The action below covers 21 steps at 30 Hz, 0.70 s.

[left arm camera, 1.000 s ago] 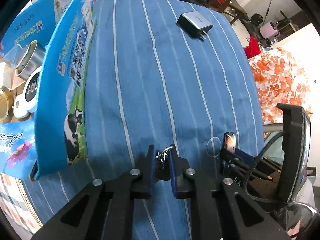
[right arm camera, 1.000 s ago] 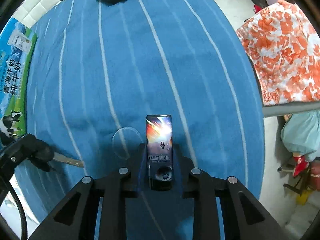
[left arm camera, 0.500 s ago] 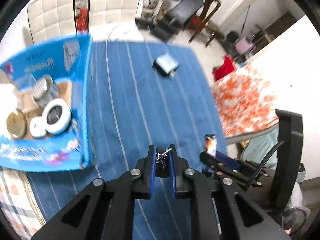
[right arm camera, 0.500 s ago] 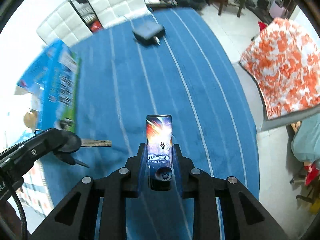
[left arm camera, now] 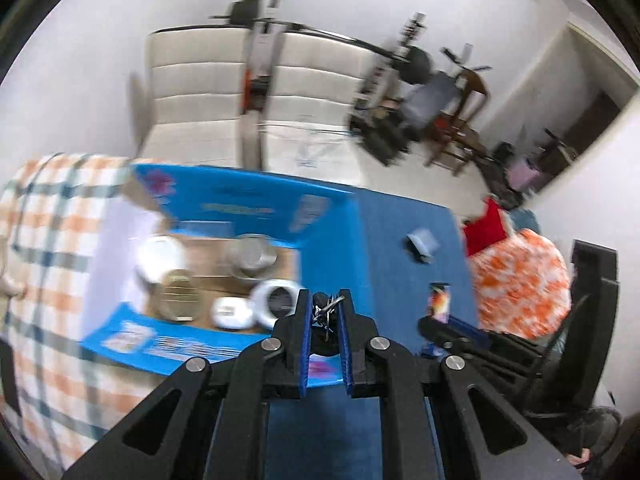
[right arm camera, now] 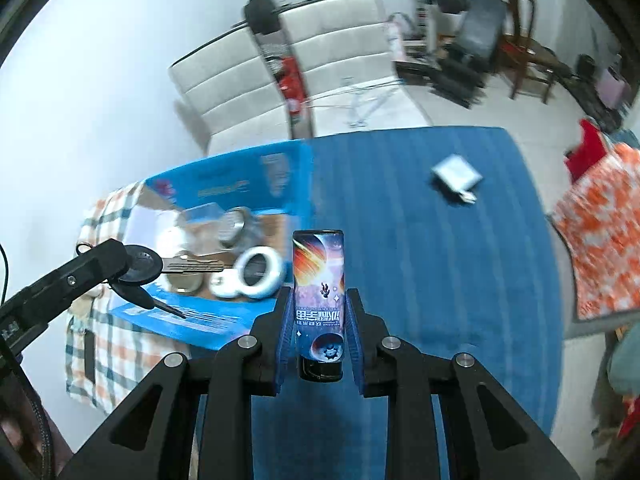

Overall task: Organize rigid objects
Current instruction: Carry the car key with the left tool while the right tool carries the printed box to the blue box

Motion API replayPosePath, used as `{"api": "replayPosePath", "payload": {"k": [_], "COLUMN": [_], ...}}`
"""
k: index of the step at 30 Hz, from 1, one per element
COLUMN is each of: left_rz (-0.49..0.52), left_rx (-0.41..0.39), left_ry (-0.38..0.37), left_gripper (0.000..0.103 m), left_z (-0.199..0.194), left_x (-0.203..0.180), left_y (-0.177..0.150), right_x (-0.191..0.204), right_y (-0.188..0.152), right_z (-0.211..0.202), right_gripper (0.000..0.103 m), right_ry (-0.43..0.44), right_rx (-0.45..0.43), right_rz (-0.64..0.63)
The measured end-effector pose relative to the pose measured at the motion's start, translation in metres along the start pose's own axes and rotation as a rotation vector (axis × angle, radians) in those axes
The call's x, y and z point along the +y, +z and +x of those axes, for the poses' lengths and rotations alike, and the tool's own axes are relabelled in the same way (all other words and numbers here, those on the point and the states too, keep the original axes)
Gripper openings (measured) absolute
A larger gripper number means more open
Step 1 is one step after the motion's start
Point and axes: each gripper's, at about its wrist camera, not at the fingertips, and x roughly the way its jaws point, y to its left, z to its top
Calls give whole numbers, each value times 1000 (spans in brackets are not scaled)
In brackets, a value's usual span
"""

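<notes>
Blue cloth with pale stripes [right arm camera: 420, 240] covered the table. Left of it lay an orange, teal and white checked cloth [left arm camera: 44, 240]. Beyond the far edge stood a cream padded chair [right arm camera: 332, 64], white wall behind. A weight bench with barbell and dark plates [right arm camera: 460, 8] sat at far right, blurred, with a brown wooden chair [right arm camera: 524, 40] just beside it. An orange-and-white floral fabric [right arm camera: 600, 232] hung off the right side, red cloth [right arm camera: 584, 152] beyond it.
</notes>
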Motion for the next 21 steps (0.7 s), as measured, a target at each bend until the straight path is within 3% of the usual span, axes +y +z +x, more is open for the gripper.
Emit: {"api": "replayPosePath", "payload": {"k": [5, 11, 18, 21], "left_rz": [-62, -134, -118, -90], "left_rx": [25, 115, 229, 237], "left_ry": [105, 168, 191, 210], "left_gripper": [10, 10, 10, 12], "left_z": [20, 56, 91, 96], "left_x": [66, 138, 165, 164], "left_y": [6, 5, -6, -6], "right_x": [57, 79, 94, 99], "right_y": [9, 6, -1, -4], "right_z": [52, 125, 180, 192], "right_gripper": [27, 27, 27, 27], "right_ry": [14, -25, -90, -112], "right_rx": [60, 183, 252, 278], "right_rz": [-50, -60, -72, -83]}}
